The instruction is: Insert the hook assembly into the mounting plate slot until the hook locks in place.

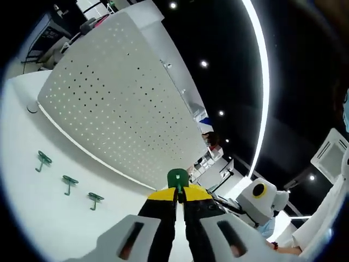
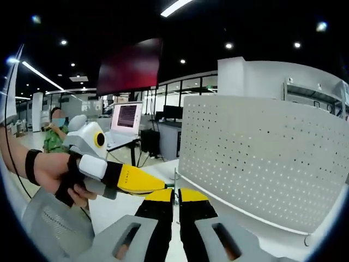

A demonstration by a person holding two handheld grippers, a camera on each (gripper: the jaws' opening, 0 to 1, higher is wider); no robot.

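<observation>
While my left claw (image 1: 179,197) clamps a green hook (image 1: 178,178), the pegboard (image 1: 120,93) ahead awaits insertion; right claw (image 2: 175,197) closed, empty.

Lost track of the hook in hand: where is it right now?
In the left gripper view, the green hook sits pinched at the left gripper tips, just before the pegboard's lower edge, right of three spare hooks lying on the table.

White perforated mounting plate (image 1: 117,93) stands upright on the white table, rows of small holes across its face. 1 green hook (image 1: 178,179) is pinched by its stem at the plate's near edge. 3 green hooks (image 1: 67,182) lie in a row on the table, left of the plate, apart from it.
</observation>
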